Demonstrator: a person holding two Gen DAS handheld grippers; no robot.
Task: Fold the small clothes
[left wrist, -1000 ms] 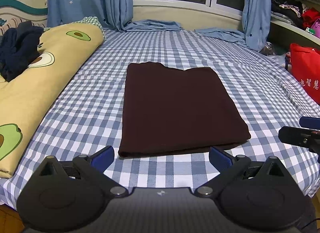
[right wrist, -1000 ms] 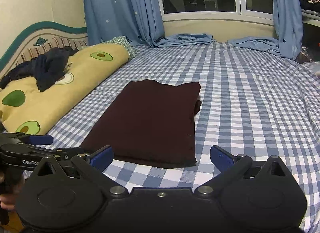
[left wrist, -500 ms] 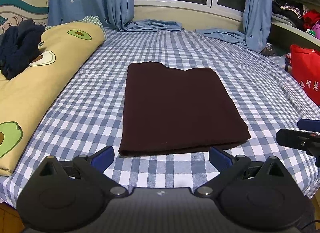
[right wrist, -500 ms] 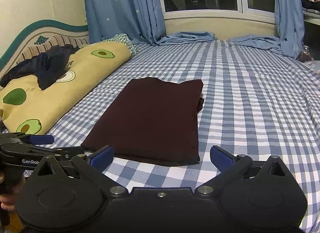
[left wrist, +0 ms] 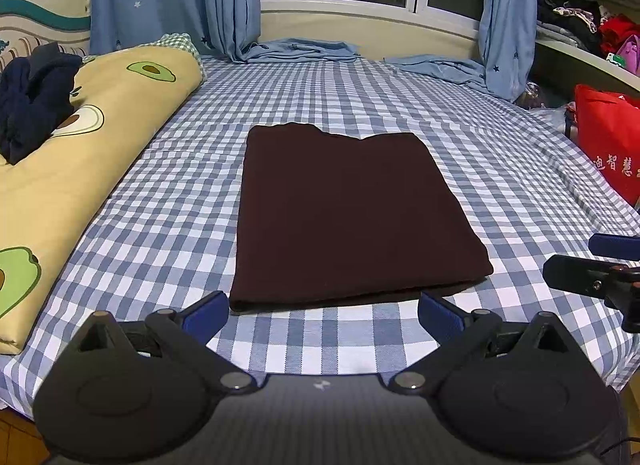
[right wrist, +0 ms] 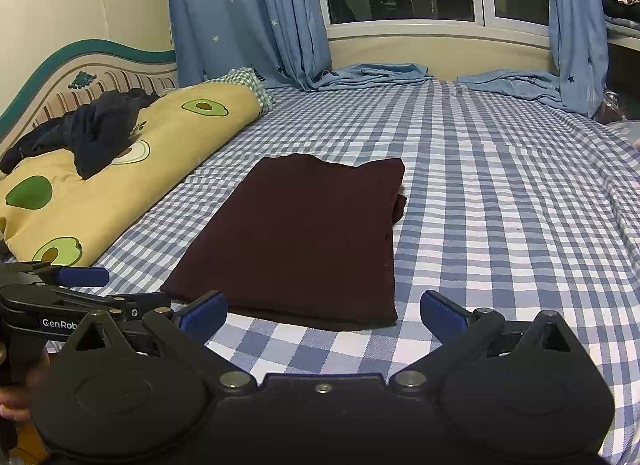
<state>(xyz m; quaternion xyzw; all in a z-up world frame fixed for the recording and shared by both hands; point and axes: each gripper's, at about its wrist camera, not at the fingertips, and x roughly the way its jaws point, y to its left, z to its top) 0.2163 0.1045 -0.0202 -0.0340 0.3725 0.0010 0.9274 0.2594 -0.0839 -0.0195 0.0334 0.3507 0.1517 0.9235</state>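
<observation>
A dark maroon garment [left wrist: 344,213] lies folded into a flat rectangle on the blue checked bed [left wrist: 168,201]; it also shows in the right wrist view as the same garment [right wrist: 304,237]. My left gripper [left wrist: 324,311] stands open just short of its near edge, holding nothing. My right gripper [right wrist: 324,311] is open too, off the garment's near right corner, with nothing between its fingers. Each gripper shows at the edge of the other's view: the right one [left wrist: 600,265], the left one [right wrist: 68,285].
A long yellow avocado-print pillow [left wrist: 80,153] lies along the left side with dark navy clothes [left wrist: 32,101] heaped on it. Blue curtains [left wrist: 240,1] and loose blue cloth [left wrist: 304,49] lie at the far end. A red bag [left wrist: 608,141] stands at the right.
Both grippers have crept slightly forward and lower toward the garment's near edge. The garment has not moved.
</observation>
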